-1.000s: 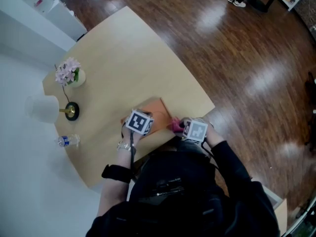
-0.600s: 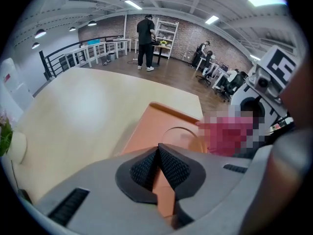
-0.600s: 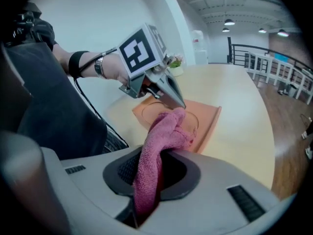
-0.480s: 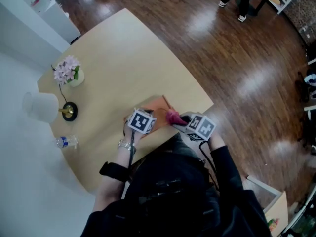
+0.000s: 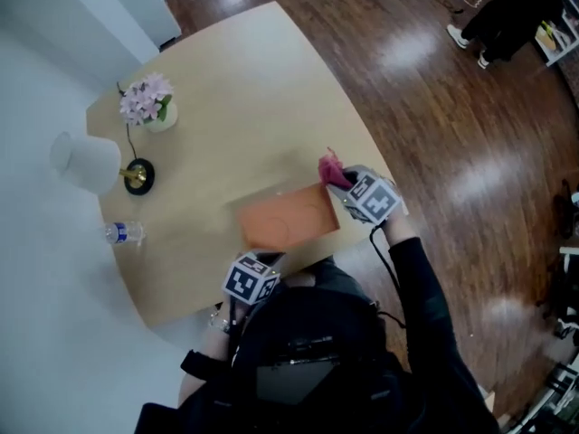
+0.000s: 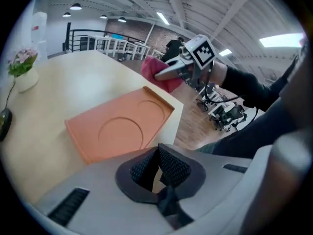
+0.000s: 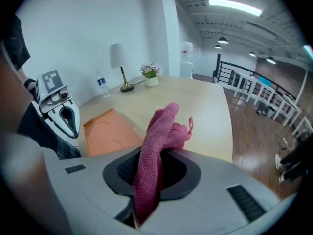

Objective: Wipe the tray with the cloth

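Nearest, the left gripper [image 6: 157, 153] has its two jaws pressed together at the tips, and nothing is between them. In the head view its jaws are hidden under its marker cube, and the dark clothes of the person cover the near edge of the table [image 5: 235, 89].

The right gripper [image 6: 164, 74] pinches the one pink cloth [image 7: 159, 131]. The cloth's lower end goes out of sight inside the gripper, and its upper end stands up loose in the air, above the table edge, just beside the tray.

The one orange tray [image 5: 288, 220] lies flat on the table near the person, between the two grippers, and neither touches it. It has two round hollows, one large and one smaller.

Farther away stand one bottle [image 5: 122, 233], one lamp with a white shade [image 5: 86, 163] and one pot of flowers [image 5: 149, 105]. On the wooden floor beyond, one other person [image 5: 507, 16] is cut off by the frame.
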`<act>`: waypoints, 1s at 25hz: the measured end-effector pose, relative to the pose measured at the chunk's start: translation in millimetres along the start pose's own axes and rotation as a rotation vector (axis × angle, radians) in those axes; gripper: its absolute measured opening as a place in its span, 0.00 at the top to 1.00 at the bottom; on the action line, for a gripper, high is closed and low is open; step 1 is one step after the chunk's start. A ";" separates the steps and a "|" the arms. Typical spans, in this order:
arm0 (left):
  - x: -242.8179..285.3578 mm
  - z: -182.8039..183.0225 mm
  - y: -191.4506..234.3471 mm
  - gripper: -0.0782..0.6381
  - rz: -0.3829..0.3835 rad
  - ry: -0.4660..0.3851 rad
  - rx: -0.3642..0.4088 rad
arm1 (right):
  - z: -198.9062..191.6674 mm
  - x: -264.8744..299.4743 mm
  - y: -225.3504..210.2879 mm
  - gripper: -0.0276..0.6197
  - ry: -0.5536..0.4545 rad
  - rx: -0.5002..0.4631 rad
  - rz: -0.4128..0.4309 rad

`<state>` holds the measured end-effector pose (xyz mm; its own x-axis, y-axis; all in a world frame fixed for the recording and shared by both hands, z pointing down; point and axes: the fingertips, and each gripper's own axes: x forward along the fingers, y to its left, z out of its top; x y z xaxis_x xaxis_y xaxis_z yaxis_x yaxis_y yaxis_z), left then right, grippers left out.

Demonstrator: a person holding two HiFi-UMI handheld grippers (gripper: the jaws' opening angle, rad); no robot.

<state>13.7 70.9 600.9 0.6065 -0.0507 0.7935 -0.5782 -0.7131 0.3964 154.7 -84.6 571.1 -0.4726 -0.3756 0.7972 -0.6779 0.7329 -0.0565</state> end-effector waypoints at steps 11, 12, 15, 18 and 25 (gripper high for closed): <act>31.6 -39.6 6.2 0.89 0.164 0.013 -0.361 | 43.6 93.3 7.6 0.85 0.161 -0.409 0.290; 35.0 -37.4 7.7 0.89 0.172 -0.008 -0.400 | 42.7 99.3 10.6 0.85 0.175 -0.431 0.322; 42.2 -40.9 19.6 0.89 0.218 -0.051 -0.492 | 37.1 113.5 21.8 0.85 0.208 -0.470 0.408; 40.4 -43.0 32.3 0.89 0.258 -0.091 -0.535 | 29.2 124.6 35.0 0.85 0.233 -0.504 0.460; 35.0 -39.1 48.6 0.89 0.273 -0.073 -0.524 | 23.7 136.6 45.3 0.85 0.250 -0.464 0.492</act>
<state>-14.5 61.8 666.1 0.4233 -0.2446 0.8724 -0.8996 -0.2281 0.3725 46.1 -116.1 663.2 -0.4813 0.1607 0.8617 -0.0841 0.9700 -0.2279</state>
